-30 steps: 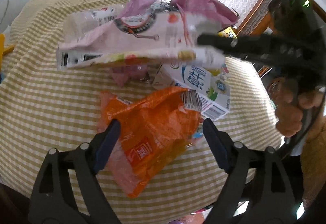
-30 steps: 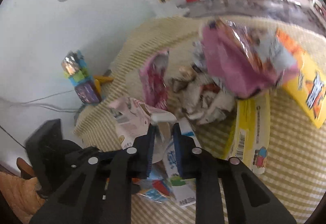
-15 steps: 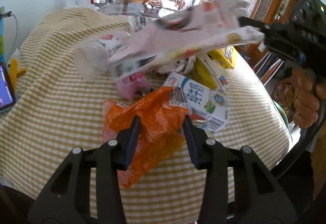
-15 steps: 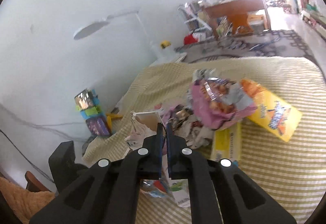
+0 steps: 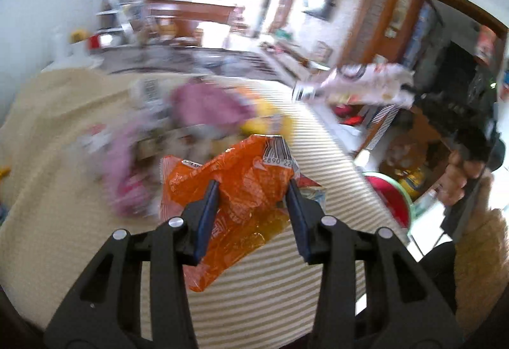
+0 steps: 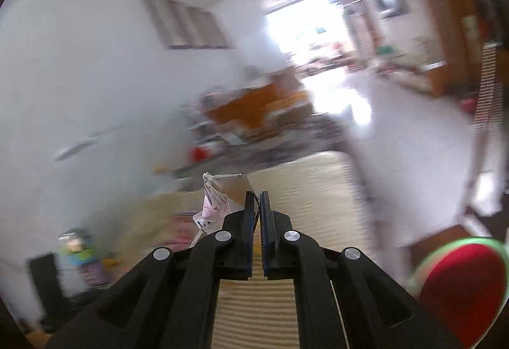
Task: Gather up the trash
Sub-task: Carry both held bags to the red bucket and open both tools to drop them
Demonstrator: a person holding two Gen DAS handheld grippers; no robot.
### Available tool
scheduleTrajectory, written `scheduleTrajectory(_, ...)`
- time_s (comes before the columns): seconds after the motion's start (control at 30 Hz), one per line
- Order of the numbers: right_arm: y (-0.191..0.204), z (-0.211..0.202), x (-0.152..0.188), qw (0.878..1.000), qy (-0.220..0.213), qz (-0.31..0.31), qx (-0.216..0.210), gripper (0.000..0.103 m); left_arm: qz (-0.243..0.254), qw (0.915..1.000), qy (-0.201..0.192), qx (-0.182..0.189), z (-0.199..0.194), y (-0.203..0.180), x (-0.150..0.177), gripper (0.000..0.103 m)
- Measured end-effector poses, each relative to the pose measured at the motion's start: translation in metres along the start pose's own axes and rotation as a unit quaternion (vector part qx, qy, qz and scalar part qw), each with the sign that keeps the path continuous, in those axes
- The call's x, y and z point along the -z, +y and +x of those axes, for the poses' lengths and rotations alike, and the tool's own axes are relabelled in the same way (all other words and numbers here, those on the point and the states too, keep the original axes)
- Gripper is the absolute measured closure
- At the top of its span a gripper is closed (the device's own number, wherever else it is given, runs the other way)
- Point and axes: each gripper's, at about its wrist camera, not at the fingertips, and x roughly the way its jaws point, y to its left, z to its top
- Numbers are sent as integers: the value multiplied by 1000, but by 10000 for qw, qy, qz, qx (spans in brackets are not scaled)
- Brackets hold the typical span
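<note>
Orange, crinkled plastic fills the middle of our left wrist view: an orange wrapper with a barcode at its top edge sits between the blue pads of our left gripper; the jaws stand partly closed and the pads press into the wrapper's sides, so we have it gripped, and it hangs above the striped tablecloth; behind it, blurred, lies the rest of the trash pile, pink and yellow shapes we cannot name further. To the right in this same view we see what the other camera cannot show: our right hand around the black handle of the right gripper, which holds a pale pink printed carton out level in the air, well clear of the table; below it a red bin with a green rim stands just beside the table's edge.

Our right wrist view is badly smeared; what stays sharp is the right gripper itself, its two blue pads nearly touching, clamped on a thin edge of the carton, which sticks up and to the left of the pads; the carton's full length does not show here. The red bin appears at lower right, close and large; the tablecloth runs beneath the fingers; the orange wrapper and the left gripper do not appear here.
</note>
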Motion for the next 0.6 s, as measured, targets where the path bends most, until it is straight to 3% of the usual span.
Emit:
scheduleTrajectory(0.17, -62, -39, 4, 9883, -219, 425, 1446, 100, 312, 9950, 312, 902, 58, -81, -17, 62)
scheduleTrajectory(0.27, -104, -53, 15, 9637, 4, 817, 2543, 99, 566, 9896, 473, 1233, 90, -129, -22, 62)
scheduleTrajectory(0.33, -128, -56, 23, 9494, 216, 1050, 2953, 99, 697, 9849, 665, 1438, 119, -161, -26, 62)
scheduleTrajectory(0.4, -144, -60, 33, 9371, 351, 1286, 3226, 99, 741, 9811, 836, 1577, 141, -183, -28, 62)
scheduleTrajectory(0.6, -172, -71, 40, 9168, 521, 1493, 3668, 99, 1097, 9714, 1254, 1694, 201, -238, -26, 62)
